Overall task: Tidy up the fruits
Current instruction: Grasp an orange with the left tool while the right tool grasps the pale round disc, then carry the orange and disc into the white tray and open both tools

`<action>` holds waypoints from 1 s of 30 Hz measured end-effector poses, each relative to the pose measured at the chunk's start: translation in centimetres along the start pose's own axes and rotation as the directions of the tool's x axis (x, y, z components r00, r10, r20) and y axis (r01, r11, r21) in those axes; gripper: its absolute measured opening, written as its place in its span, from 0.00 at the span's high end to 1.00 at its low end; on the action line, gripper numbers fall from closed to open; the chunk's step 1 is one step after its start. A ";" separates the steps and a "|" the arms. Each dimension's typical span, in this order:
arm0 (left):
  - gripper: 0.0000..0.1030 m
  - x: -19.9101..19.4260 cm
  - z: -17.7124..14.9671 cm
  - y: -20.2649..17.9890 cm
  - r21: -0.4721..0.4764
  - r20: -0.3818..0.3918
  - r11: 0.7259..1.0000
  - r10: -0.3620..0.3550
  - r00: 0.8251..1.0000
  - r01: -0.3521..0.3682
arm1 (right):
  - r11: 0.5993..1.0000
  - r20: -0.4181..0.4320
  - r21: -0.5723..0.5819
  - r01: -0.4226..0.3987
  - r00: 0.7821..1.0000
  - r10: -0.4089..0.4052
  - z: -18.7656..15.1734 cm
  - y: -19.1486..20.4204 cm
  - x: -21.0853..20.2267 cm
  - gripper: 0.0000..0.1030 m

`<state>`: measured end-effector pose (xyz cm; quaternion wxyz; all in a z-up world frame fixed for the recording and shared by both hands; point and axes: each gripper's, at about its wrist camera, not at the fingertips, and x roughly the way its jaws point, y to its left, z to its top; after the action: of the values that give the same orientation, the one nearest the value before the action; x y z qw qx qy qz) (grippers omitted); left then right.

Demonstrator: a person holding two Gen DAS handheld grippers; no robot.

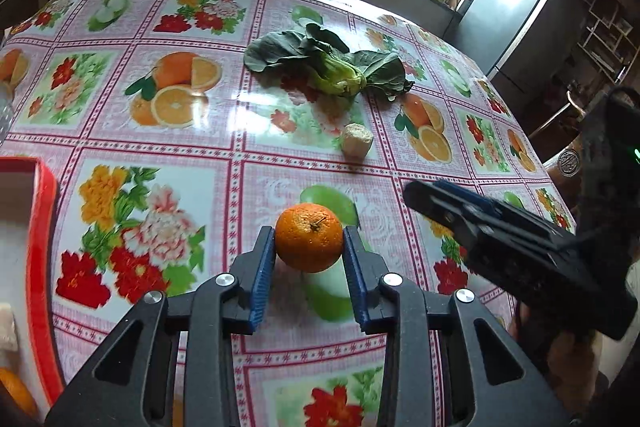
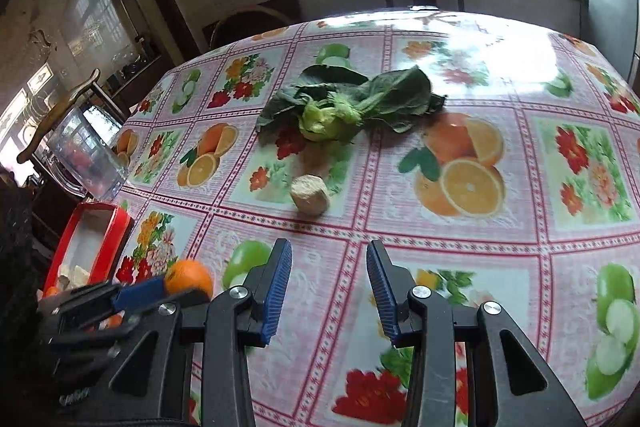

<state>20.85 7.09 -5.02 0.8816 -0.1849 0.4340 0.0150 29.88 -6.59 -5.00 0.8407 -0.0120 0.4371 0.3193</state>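
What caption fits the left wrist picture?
Left gripper jaws clamp an orange above the floral tablecloth, red box alongside.

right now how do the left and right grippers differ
The left gripper has its blue pads closed against the orange; the right gripper holds nothing, its jaws parted with bare tablecloth between them. The left one sits near the red box; the right one points toward the beige stub and the leafy green. Both have black frames and ribbed blue pads.
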 end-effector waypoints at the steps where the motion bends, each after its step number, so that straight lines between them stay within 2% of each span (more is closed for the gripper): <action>1: 0.70 -0.5 -0.4 0.2 -0.006 0.000 1.000 -0.003 1.000 0.003 | 1.000 -0.001 -0.010 0.006 1.000 -0.006 0.4 0.5 0.7 0.60; 6: 0.70 -2.5 -2.3 0.8 -0.008 0.007 1.000 0.004 1.000 -0.004 | 0.998 0.012 -0.034 0.046 0.999 -0.046 1.8 1.8 3.3 0.62; 8: 0.70 -3.2 -2.8 1.0 -0.011 0.006 1.000 0.004 1.000 -0.004 | 0.997 0.007 -0.042 0.069 0.998 -0.069 2.2 2.0 3.5 0.75; 11: 0.70 -4.5 -3.3 1.4 -0.003 0.018 1.000 0.018 1.000 -0.018 | 0.998 -0.003 -0.021 0.067 0.998 -0.067 1.6 2.0 2.5 0.75; 20: 0.70 -8.0 -4.9 3.0 -0.032 0.056 0.999 0.026 0.998 -0.024 | 0.997 -0.023 -0.052 -0.050 0.999 0.049 -3.1 5.8 -4.0 0.75; 30: 0.70 -12.1 -7.9 4.4 -0.049 0.092 0.996 0.078 0.993 -0.074 | 0.986 -0.037 -0.081 -0.148 0.989 0.146 -7.2 10.4 -9.0 0.75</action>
<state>6.49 10.17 -1.50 0.8954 -0.1873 0.3984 0.0670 15.20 -5.23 -0.12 0.8067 -0.0198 0.4362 0.3982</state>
